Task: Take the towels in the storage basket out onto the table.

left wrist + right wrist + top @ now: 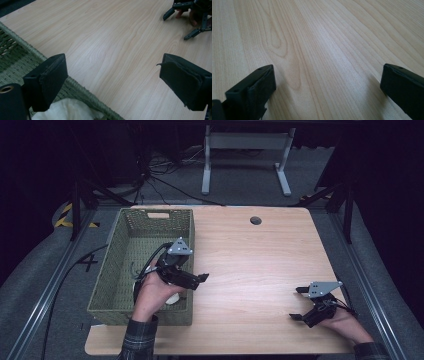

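We see the left gripper over the basket rim, jaws wide apart, empty; white cloth in the basket just below its near jaw. Right gripper, jaws apart, low over bare worktop.

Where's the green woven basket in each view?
High view: basket at the table's left end, under the left tool.
Left gripper view: its rim crosses lower left.
Right gripper view: not in it.
Shared landmark: wood-grain tabletop.
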